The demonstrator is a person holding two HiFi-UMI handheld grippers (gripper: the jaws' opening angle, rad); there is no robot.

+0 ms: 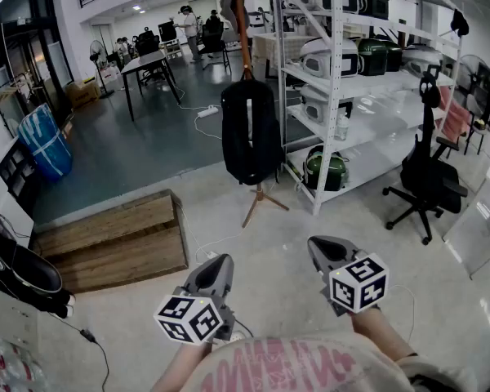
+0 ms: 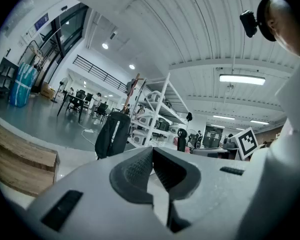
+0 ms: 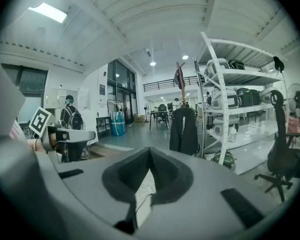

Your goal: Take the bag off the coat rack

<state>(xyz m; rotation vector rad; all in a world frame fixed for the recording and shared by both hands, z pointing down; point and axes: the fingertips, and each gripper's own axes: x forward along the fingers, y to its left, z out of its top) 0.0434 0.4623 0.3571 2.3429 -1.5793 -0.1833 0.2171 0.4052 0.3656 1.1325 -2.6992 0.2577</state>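
A black bag [image 1: 251,133] hangs on a wooden coat rack [image 1: 242,31] whose tripod feet stand on the pale floor a few steps ahead. The same bag [image 2: 112,134] shows in the left gripper view, left of the jaws, and the bag [image 3: 184,132] hangs right of centre in the right gripper view. My left gripper [image 1: 223,260] is held low near my body, shut and empty. My right gripper [image 1: 320,246] is beside it, also shut and empty. Both point toward the rack, well short of it.
A white shelving unit [image 1: 335,72] with helmets stands right of the rack. A black office chair [image 1: 425,178] is at the right. A low wooden platform [image 1: 114,239] lies to the left, with a dark bag [image 1: 16,272] at the left edge. Tables and people stand far back.
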